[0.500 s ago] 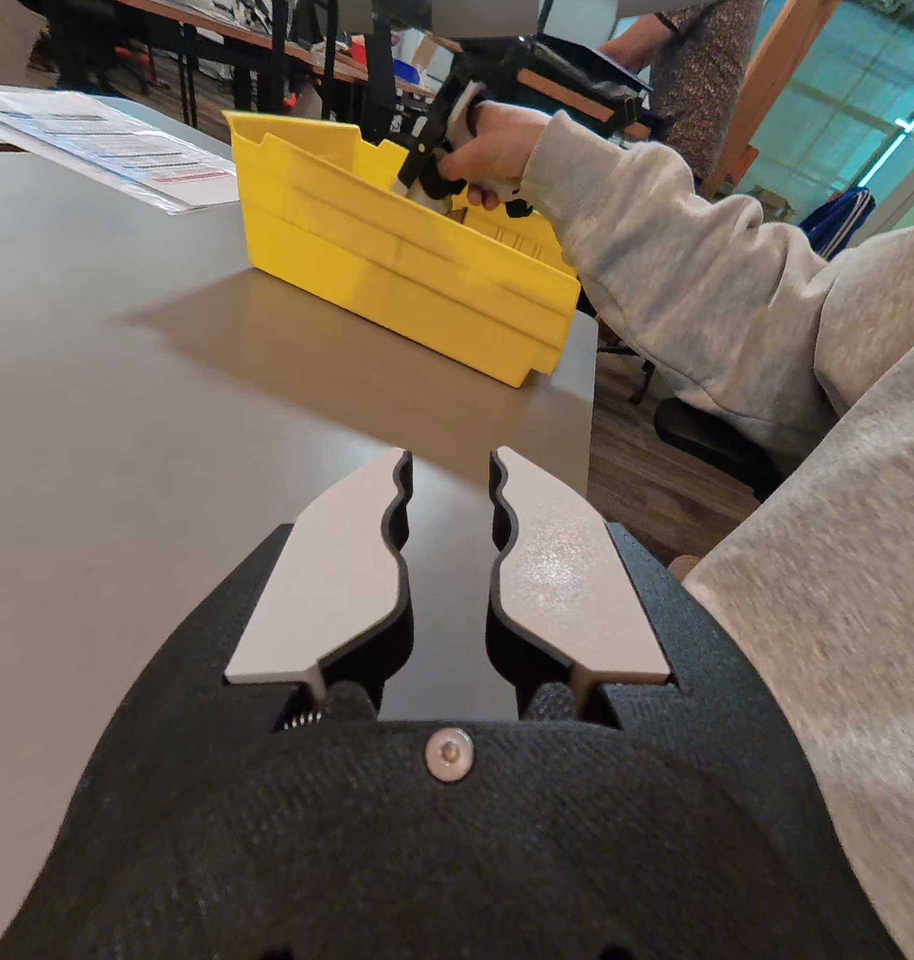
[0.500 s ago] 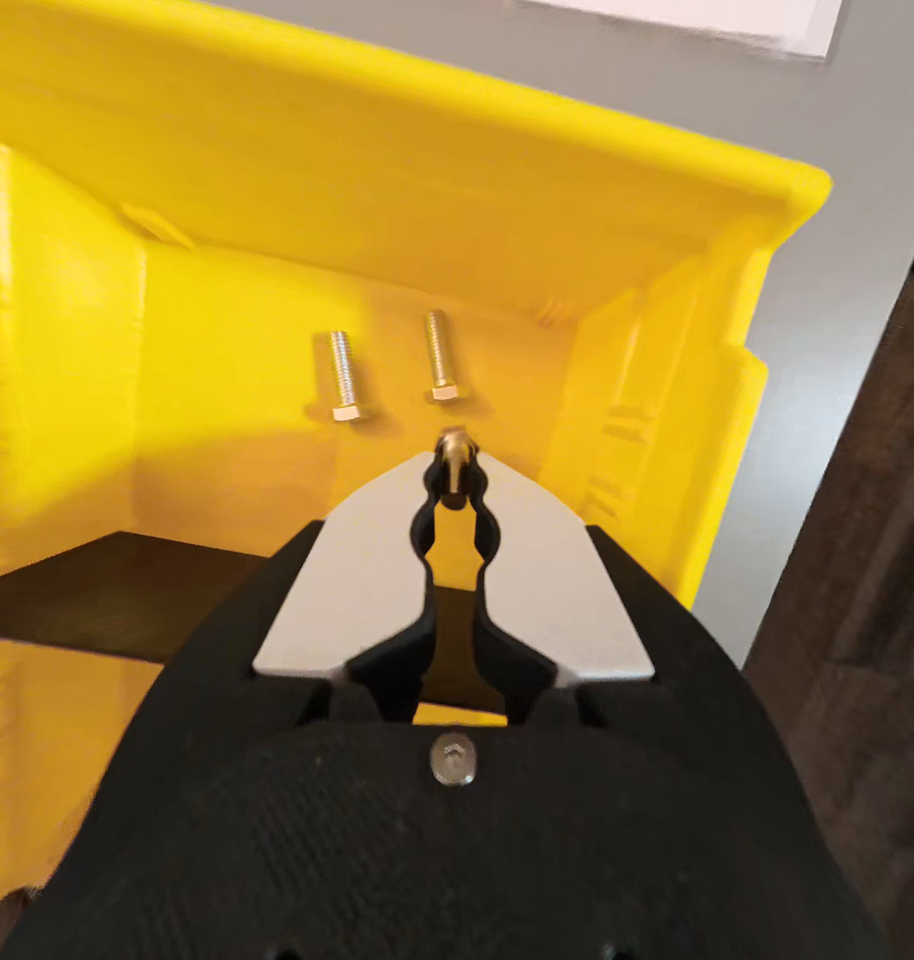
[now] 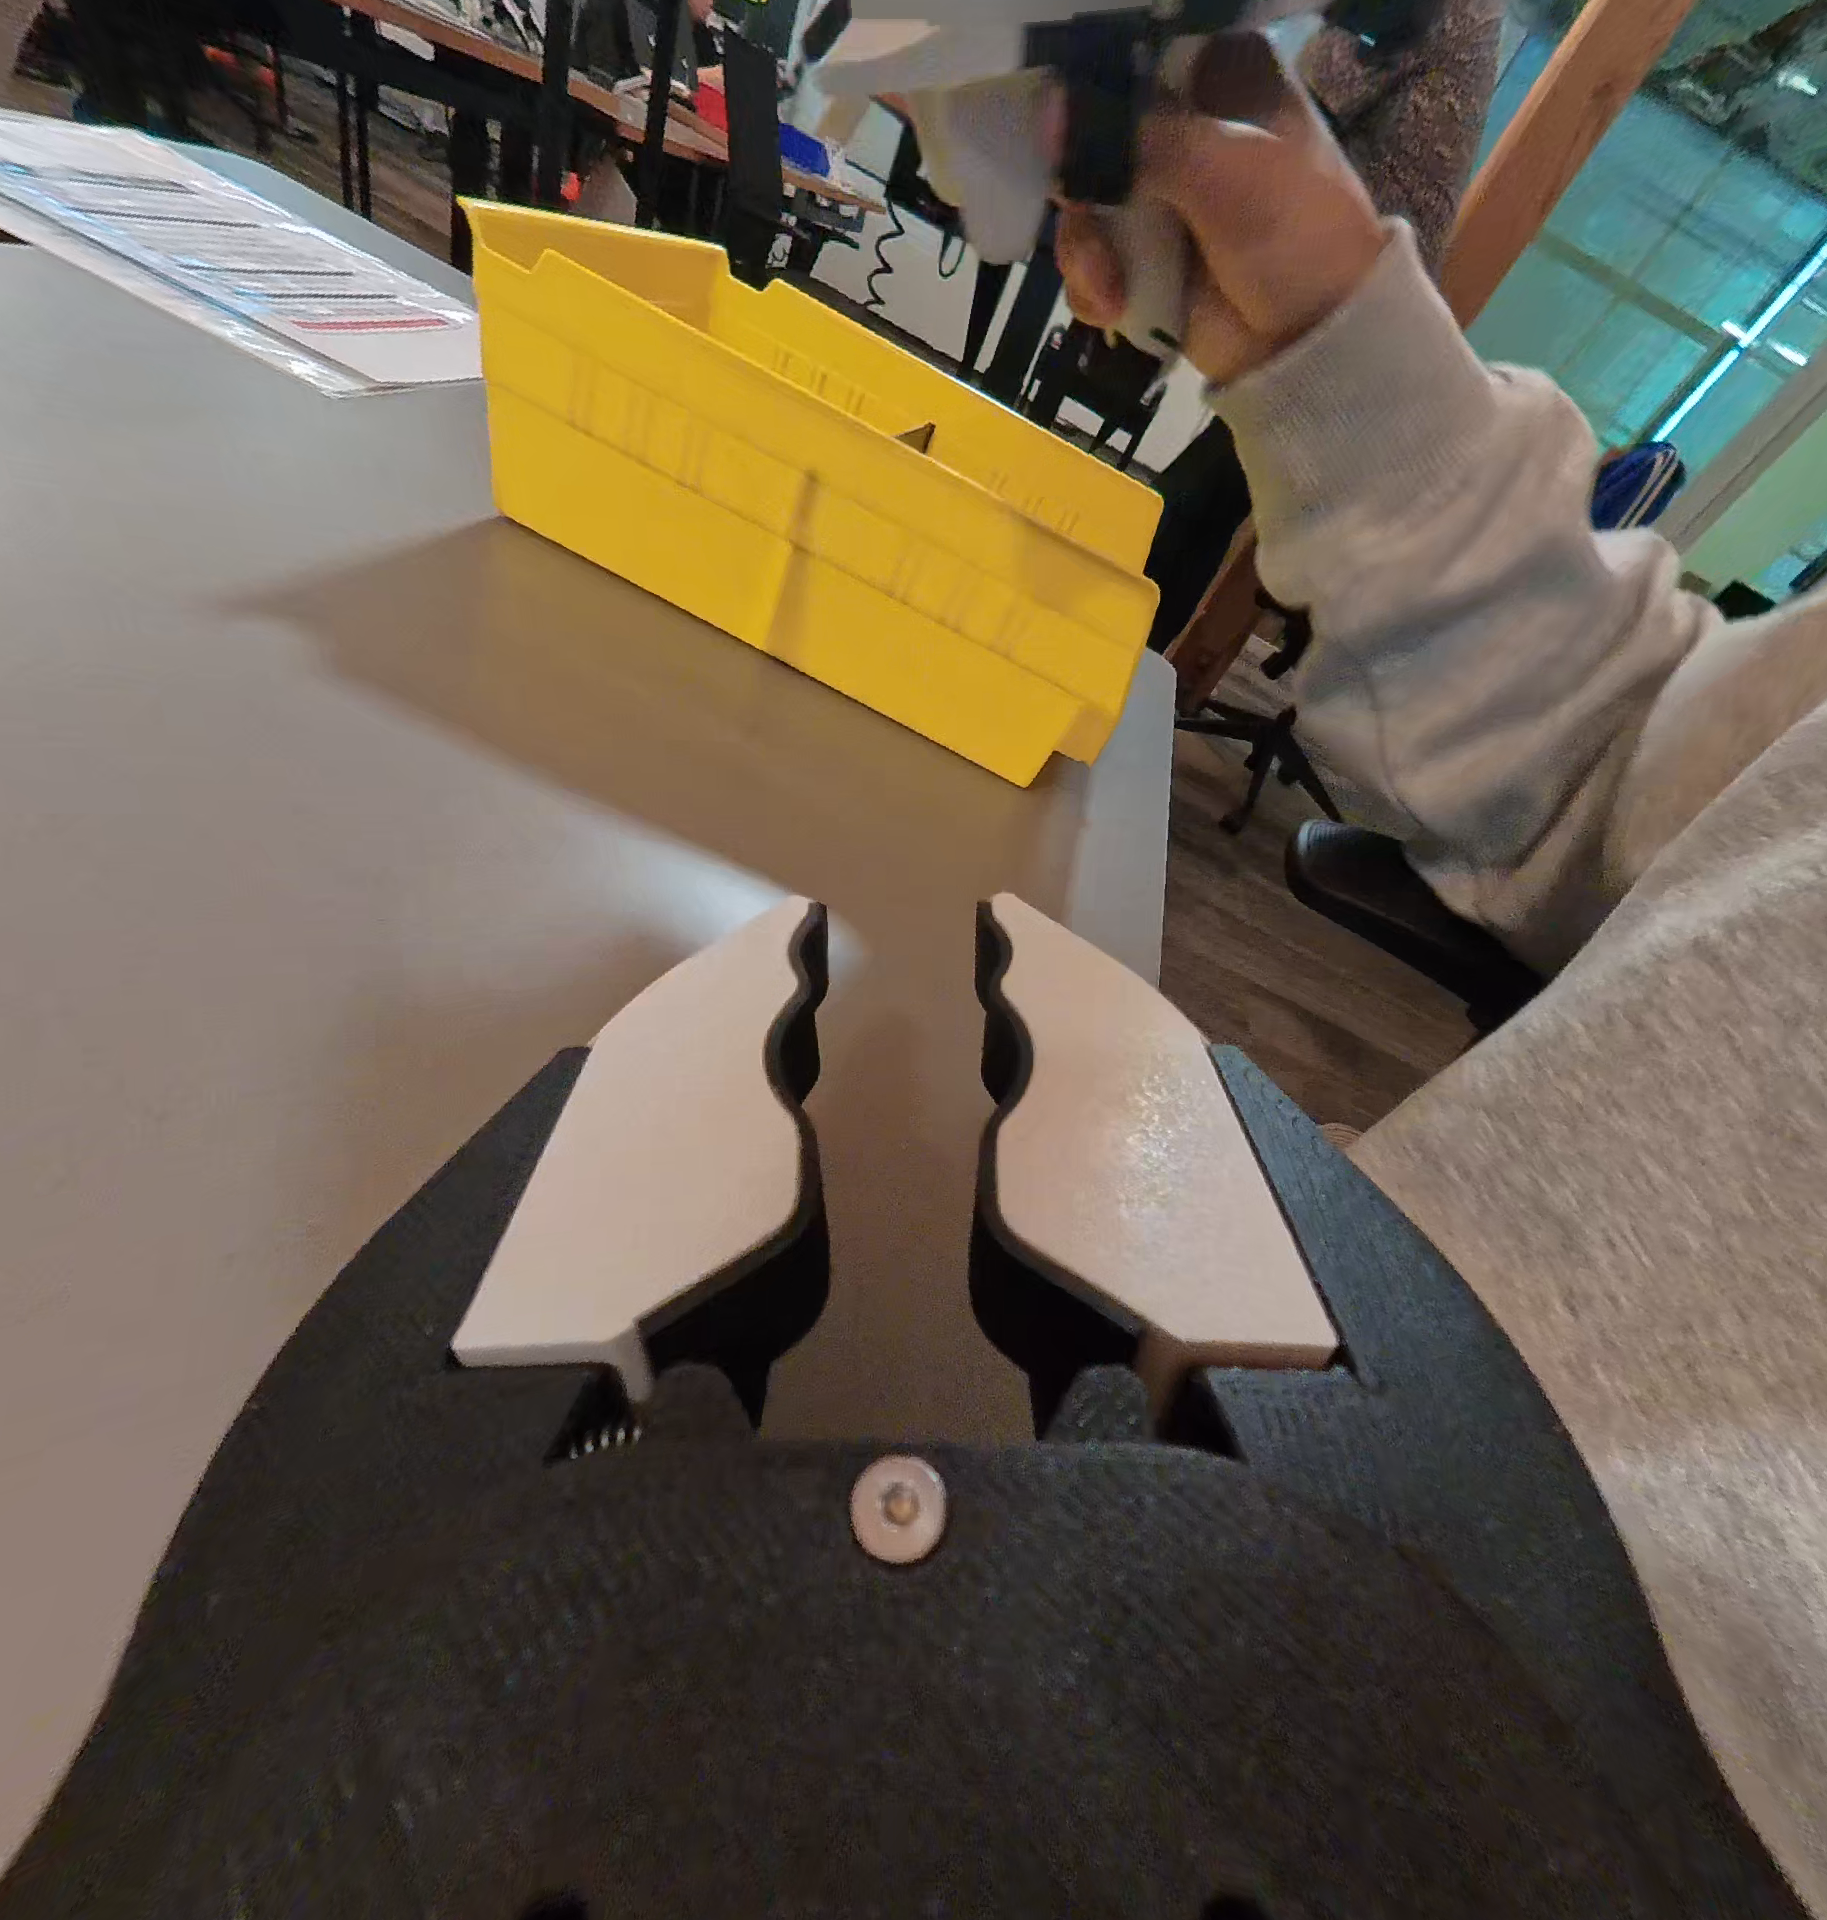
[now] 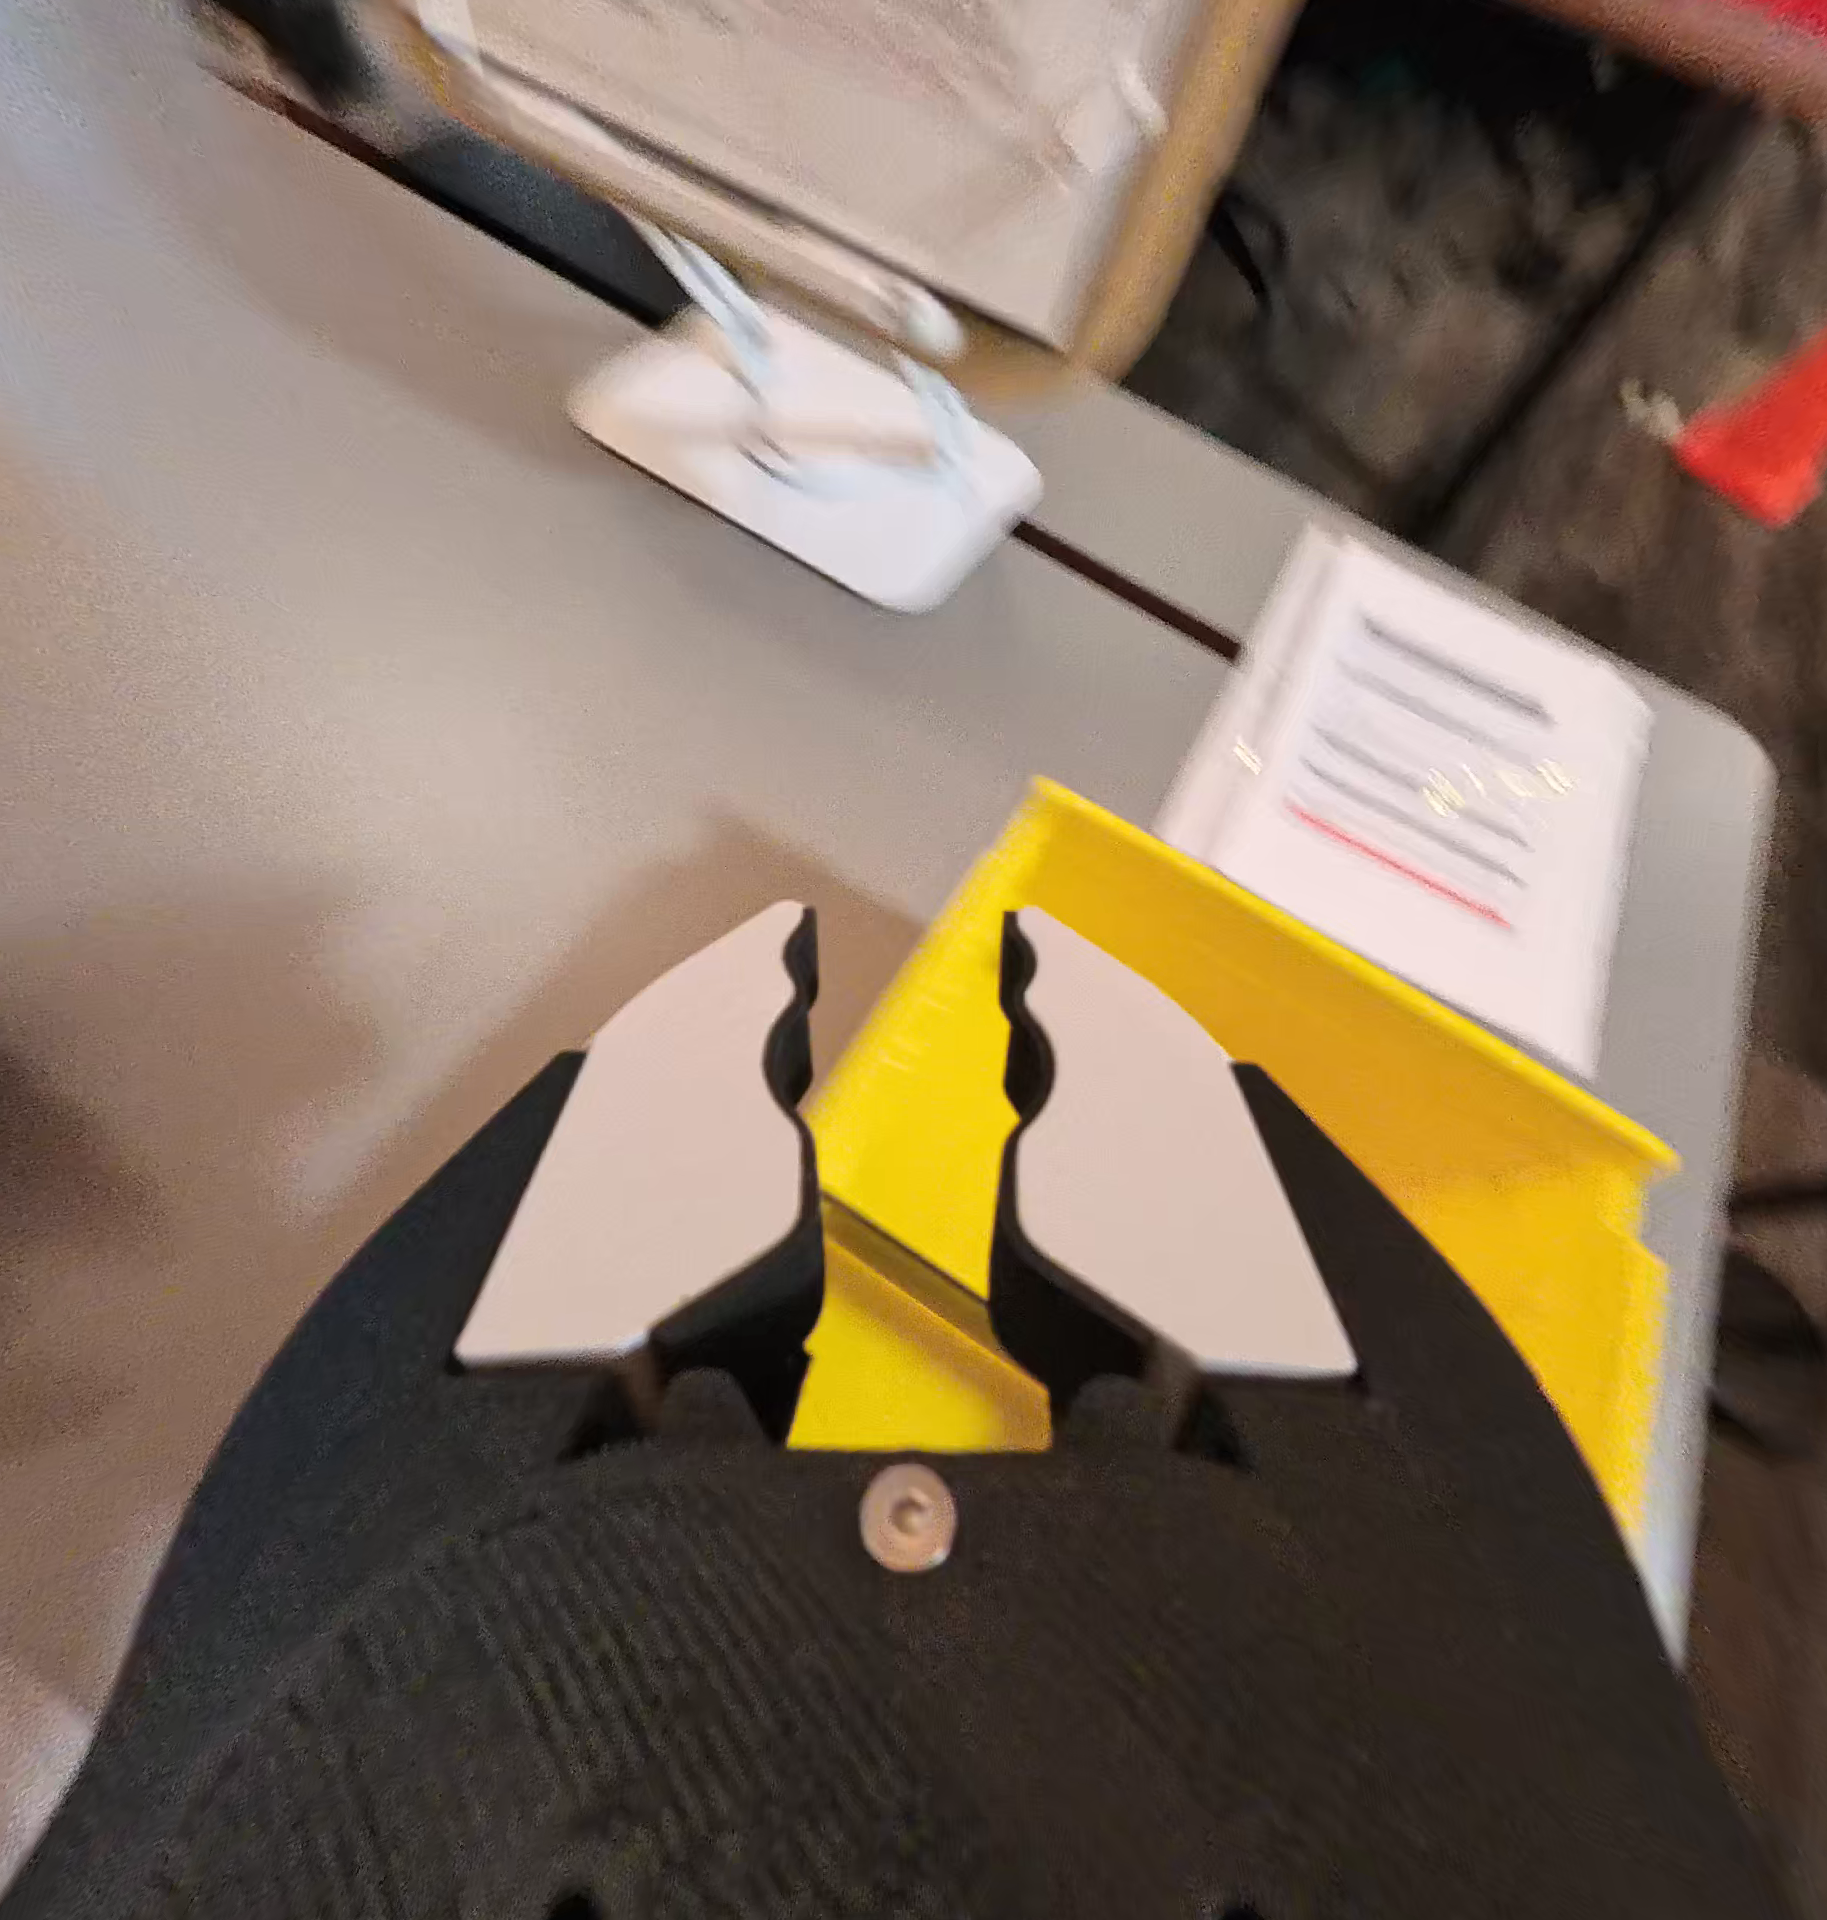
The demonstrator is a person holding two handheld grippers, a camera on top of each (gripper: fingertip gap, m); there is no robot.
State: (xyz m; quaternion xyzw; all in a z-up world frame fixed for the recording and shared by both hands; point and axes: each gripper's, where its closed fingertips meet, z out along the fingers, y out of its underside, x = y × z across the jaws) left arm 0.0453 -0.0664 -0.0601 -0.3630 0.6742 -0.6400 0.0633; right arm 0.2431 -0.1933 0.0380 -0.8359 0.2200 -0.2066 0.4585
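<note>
A yellow plastic bin (image 3: 815, 520) stands on the grey table (image 3: 265, 831) near its right edge. My left gripper (image 3: 901, 914) is open and empty, low over the table in front of the bin. My right gripper (image 4: 907, 920) is open and empty, raised above the bin's (image 4: 1304, 1039) near left corner; the view is blurred by motion. In the left wrist view a hand (image 3: 1231, 229) in a grey sleeve holds the right gripper up above the bin's right end. The inside of the bin is hidden in both views.
A sheet of paper in a clear sleeve (image 3: 202, 260) lies on the table beyond the bin, also in the right wrist view (image 4: 1439, 790). A white flat device with cables (image 4: 815, 478) lies farther on. The table edge (image 3: 1127, 810) drops to a wooden floor with chairs.
My right gripper was shut on a bolt inside the bin; it is now open, empty and lifted out above the bin. The left gripper has barely moved.
</note>
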